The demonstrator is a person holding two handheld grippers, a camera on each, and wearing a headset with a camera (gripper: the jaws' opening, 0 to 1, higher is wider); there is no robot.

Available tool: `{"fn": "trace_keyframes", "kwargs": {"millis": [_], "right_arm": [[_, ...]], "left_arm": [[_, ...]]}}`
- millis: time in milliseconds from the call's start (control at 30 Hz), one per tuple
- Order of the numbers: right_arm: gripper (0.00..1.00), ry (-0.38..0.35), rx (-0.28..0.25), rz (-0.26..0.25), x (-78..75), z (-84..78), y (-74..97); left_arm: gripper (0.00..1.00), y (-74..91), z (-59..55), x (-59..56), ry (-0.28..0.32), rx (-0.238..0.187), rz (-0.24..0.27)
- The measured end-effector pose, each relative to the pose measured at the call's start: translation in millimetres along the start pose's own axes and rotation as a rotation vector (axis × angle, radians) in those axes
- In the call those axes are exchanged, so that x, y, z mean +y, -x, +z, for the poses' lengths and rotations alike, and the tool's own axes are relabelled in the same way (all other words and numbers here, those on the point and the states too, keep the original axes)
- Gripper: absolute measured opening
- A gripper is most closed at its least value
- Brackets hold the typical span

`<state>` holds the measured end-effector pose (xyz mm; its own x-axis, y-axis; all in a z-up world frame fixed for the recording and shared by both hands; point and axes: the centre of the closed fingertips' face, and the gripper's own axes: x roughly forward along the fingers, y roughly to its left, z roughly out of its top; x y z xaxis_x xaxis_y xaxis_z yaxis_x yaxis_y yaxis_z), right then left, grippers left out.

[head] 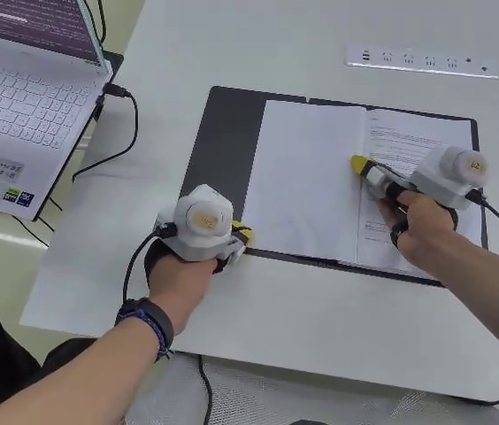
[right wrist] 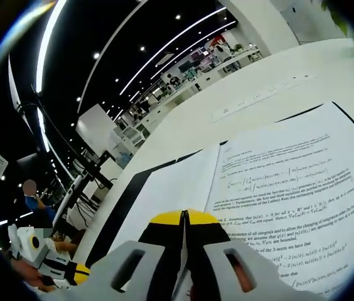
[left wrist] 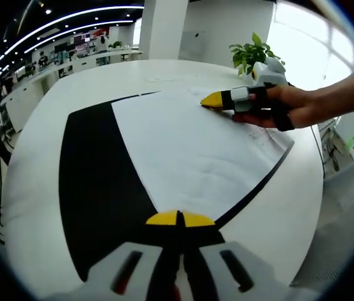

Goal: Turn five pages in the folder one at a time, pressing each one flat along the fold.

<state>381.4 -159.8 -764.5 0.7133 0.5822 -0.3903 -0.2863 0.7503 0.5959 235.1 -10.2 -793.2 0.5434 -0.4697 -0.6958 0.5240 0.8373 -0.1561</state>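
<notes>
Your right gripper (head: pixel 362 166), jaws pressed together, sits tip-first at the folder's (head: pixel 223 142) fold (head: pixel 364 133), which runs ahead-right of them; left gripper (head: pixel 239 235), jaws likewise together, lies well apart.

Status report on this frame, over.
Left tool shut at near edge of folder. Right tool shut, tip at the fold. Folder open, pages lying flat. Laptop off to the side, clear.
</notes>
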Motion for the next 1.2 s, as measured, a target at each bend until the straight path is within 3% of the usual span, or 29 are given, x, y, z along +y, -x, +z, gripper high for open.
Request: {"fn": "trace_keyframes", "kwargs": {"millis": [367,867,1200], "right_arm": [[0.0,-0.025,-0.031,-0.049,-10.6,15.2,-13.1],[0.0,-0.019,-0.026,-0.068,-13.8,30.1,-29.9],[0.0,-0.052,-0.078,-0.092,-17.1,44.0,-39.7]], "left_arm": [[0.0,0.1,0.4,0.9,-0.003,-0.005,-0.002],[0.0,-1.1,0.3,1.7,0.009,-0.008,-0.014],[0.0,-1.2,0.1,1.6,0.015,-0.009,-0.015]]}}
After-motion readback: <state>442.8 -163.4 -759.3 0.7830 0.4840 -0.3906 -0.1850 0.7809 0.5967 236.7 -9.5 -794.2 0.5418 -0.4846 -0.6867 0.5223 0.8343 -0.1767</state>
